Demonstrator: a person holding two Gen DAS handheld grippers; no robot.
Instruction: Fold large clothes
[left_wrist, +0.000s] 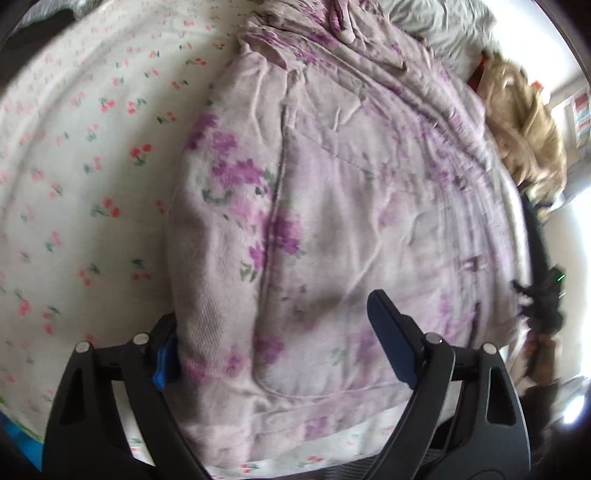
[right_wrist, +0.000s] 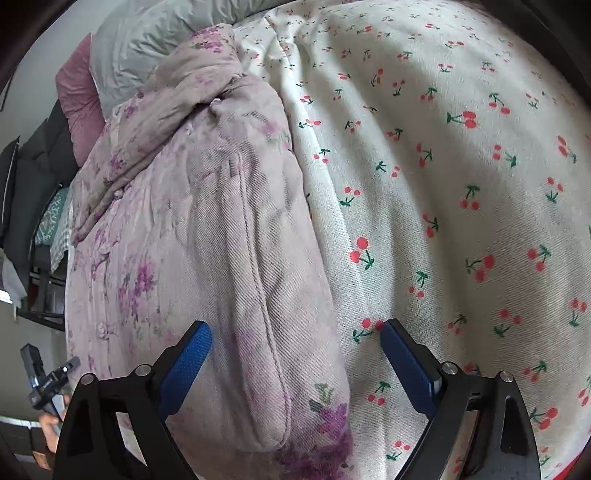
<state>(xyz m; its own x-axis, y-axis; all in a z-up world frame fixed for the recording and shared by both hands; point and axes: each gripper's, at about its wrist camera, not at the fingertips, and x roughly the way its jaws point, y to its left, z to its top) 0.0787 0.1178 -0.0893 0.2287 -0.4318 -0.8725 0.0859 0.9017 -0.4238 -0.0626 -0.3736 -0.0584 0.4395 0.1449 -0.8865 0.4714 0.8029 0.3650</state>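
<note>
Jacket (left_wrist: 332, 206), padded and purple-flowered, lies on the cherry-print bed sheet (right_wrist: 461, 184), its sides seemingly turned in already, collar end bunched near the grey pillow (right_wrist: 147, 40). Left gripper (left_wrist: 280, 343) and right gripper (right_wrist: 295, 354) are both spread, astride the jacket's near edges. Folding lengthwise probably remains.

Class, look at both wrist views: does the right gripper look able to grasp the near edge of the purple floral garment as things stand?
Probably yes. The right gripper is open, and the purple floral garment has its padded edge lying between the fingers. Nothing sits between them; only the cherry-print sheet lies alongside.
</note>
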